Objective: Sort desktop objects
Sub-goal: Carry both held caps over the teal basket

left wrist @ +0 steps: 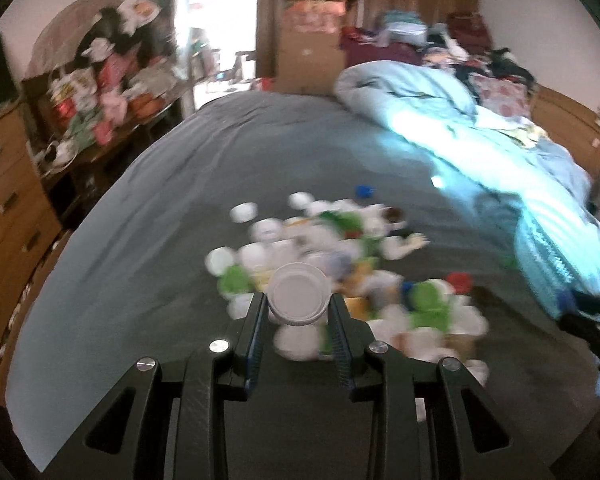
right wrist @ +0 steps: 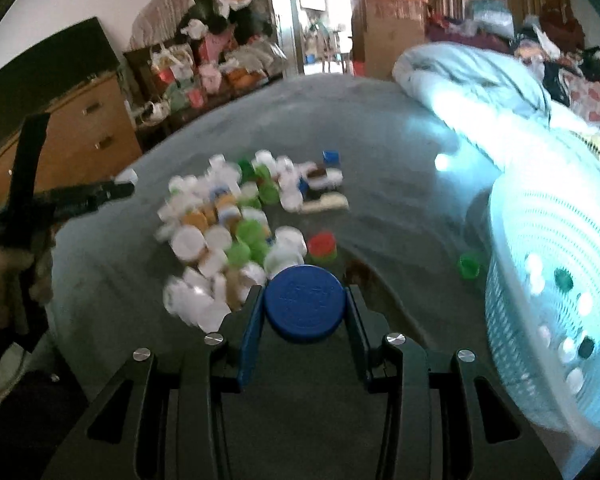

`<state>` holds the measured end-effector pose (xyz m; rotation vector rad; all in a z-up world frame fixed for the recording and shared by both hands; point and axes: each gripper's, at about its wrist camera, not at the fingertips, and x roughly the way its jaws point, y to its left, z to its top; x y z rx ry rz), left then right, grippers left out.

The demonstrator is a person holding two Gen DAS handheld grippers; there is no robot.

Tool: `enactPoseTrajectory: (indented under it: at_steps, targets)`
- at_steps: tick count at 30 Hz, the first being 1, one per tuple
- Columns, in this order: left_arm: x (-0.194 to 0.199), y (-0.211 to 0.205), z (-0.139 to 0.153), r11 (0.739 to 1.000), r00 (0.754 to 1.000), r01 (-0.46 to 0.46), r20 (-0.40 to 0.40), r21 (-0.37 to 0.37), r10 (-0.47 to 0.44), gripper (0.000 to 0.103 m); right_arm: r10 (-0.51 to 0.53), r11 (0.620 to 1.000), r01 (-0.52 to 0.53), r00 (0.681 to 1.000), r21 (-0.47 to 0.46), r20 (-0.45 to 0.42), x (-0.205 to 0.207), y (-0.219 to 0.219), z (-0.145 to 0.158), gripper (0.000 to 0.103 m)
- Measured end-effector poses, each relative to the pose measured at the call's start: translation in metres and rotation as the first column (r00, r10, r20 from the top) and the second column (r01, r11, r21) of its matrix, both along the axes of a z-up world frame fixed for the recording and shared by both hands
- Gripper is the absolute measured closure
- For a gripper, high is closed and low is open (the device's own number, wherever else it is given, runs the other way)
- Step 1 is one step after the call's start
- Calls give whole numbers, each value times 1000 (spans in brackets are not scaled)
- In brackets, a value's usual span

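Pinching one white cap [left wrist: 298, 294] between fingertips: left gripper [left wrist: 298, 304]. Right gripper [right wrist: 305, 308] clamps one blue cap [right wrist: 305, 307]. Blurred cap pile [right wrist: 236, 224] beyond fingers, uncountable. One basket [right wrist: 540, 280] right of right fingers.

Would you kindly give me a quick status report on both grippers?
Left gripper shut on white cap. Right gripper shut on blue cap. Cap pile ahead; basket right, path clear.
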<state>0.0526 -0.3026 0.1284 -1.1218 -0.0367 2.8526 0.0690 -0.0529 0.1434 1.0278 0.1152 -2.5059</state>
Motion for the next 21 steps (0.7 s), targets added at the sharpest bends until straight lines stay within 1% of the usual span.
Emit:
enactPoseTrajectory:
  at_steps: [3,5,9,13,21]
  targets:
    - [3,22,18,1000,1000,21,-1,-2,-21,71,8,1000,-8,999,-2,-39,-1,-5,16,68]
    - [6,39,30,999,1000,25,-16,-44,-26,71,4,1000,-4,998,-8,-58,-2,-5,24,68]
    - [6,66,51,994,998,35,-39,-103,-40,71,-11,1000,9,996,-18,-92,-5,-5,41,68]
    - [7,85,66,989,997,46,-58,-140,-54,71,-29,999,26,993,-33,-114,-6,1,53,68]
    - [4,119,86,981,992,89,-77,-175,-104,71,-84,995,75,984,-64,-160,-5,31,74,68]
